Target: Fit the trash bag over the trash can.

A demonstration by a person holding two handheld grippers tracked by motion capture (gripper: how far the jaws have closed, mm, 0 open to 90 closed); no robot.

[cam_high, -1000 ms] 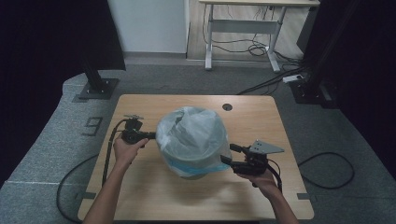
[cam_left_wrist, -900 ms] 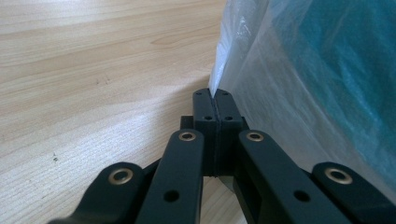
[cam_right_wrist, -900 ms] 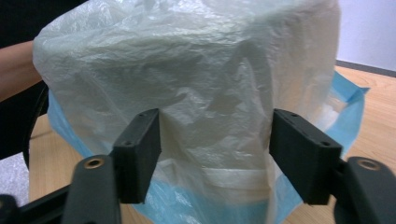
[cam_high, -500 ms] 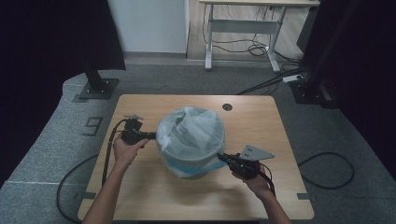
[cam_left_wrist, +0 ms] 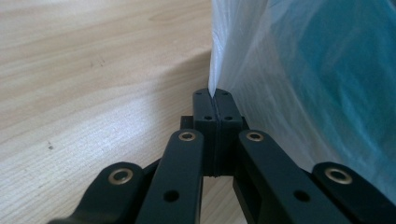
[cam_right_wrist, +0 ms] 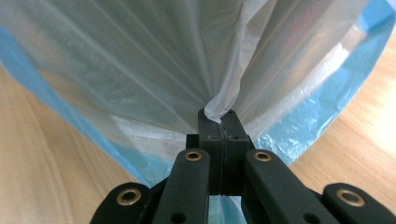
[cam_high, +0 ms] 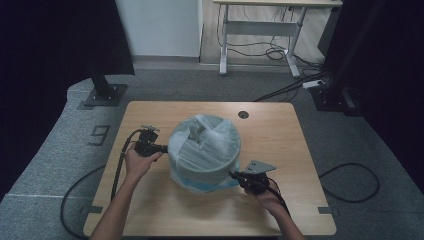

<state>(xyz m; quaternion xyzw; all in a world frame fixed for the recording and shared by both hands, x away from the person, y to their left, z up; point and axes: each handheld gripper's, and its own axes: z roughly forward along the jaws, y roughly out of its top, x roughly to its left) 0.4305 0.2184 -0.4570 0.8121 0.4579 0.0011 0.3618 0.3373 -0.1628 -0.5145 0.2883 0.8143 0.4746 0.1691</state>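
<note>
At table centre, my left gripper (cam_high: 159, 148) and right gripper (cam_high: 238, 176) are each clamped on a pinch of the white plastic bag (cam_high: 205, 145) covering the round bin (cam_high: 212, 186), gripping opposite sides, probably to tension the film evenly.

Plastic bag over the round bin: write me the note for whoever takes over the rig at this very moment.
Left gripper: shut on the plastic bag, pinching the film on the bin's left side, low by the table.
Right gripper: shut on the plastic bag; its jaws have just closed on a fold of film at the lower right.
The round bin stands mid-table, covered by the whitish bag; blue shows along its bottom edge.
Done: the bag is draped over the bin and both sides are gripped.
Left, probably: work the film on down or off evenly, keeping both grips. Which way it is meant to go I cannot tell.
</note>
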